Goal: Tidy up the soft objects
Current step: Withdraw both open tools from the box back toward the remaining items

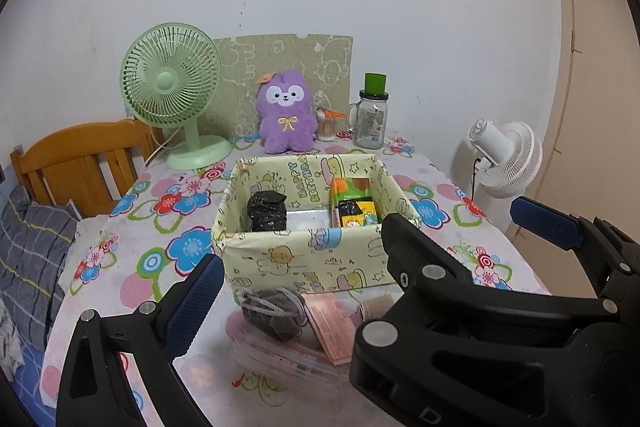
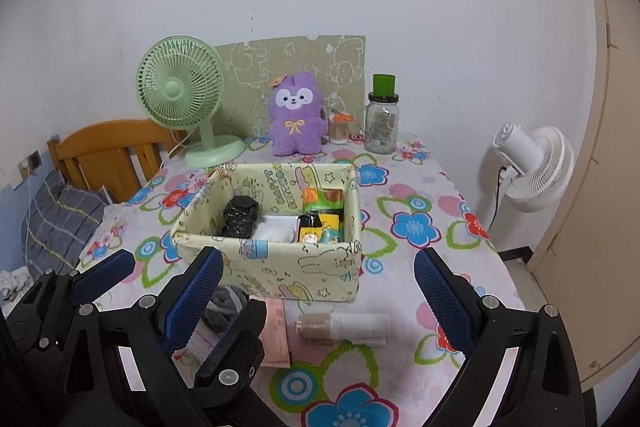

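Note:
A pale yellow fabric box point(image 1: 304, 259) point(image 2: 320, 265) stands mid-table, holding a black roll point(image 1: 267, 211) point(image 2: 239, 215), a white pack point(image 2: 276, 227) and colourful packets point(image 1: 354, 205) point(image 2: 320, 223). In front of it lie a grey drawstring pouch point(image 1: 272, 311) point(image 2: 224, 307), a pink packet point(image 1: 330, 327) point(image 2: 276, 331) and a rolled beige-and-white cloth point(image 2: 344, 325) point(image 1: 374, 307). My left gripper point(image 1: 298, 291) is open over the pouch. My right gripper point(image 2: 320, 303) is open above the rolled cloth. Both are empty.
At the table's back stand a green fan point(image 1: 172, 95) point(image 2: 182, 95), a purple plush point(image 1: 285, 115) point(image 2: 296, 115), a cotton-swab jar point(image 2: 339, 129) and a glass jar with a green lid point(image 1: 372, 115) point(image 2: 382, 115). A wooden headboard point(image 1: 80, 163) is left, a white fan point(image 2: 532, 163) right.

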`<state>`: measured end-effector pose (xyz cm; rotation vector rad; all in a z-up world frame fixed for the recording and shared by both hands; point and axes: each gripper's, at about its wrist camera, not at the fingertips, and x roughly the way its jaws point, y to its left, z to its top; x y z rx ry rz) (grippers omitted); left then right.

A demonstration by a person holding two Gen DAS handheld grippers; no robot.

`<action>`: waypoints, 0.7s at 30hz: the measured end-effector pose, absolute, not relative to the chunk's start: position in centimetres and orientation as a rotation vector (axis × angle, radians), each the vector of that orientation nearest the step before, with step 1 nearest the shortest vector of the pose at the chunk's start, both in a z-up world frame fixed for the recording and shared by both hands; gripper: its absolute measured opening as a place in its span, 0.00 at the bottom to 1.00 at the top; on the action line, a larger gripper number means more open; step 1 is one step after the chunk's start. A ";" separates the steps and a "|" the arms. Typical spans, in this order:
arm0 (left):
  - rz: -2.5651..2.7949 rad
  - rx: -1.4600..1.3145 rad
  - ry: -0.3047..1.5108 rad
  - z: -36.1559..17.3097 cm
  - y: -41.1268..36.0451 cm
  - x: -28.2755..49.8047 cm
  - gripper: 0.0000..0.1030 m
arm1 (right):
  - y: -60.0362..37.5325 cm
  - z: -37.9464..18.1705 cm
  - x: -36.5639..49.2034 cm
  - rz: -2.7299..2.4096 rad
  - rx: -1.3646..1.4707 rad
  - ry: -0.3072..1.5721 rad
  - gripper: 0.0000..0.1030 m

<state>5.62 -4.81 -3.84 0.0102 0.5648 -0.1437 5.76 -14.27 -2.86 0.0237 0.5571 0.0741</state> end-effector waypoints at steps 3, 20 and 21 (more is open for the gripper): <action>-0.150 0.003 0.564 -4.2 -4.9 5.4 0.98 | -14.3 -3.2 5.5 0.076 0.021 0.558 0.95; -0.150 -0.007 0.624 -7.1 -5.5 5.3 0.98 | -15.0 -6.4 5.7 0.083 0.043 0.628 0.95; -0.151 -0.007 0.629 -7.2 -5.5 5.3 0.98 | -15.0 -6.6 5.7 0.082 0.044 0.631 0.95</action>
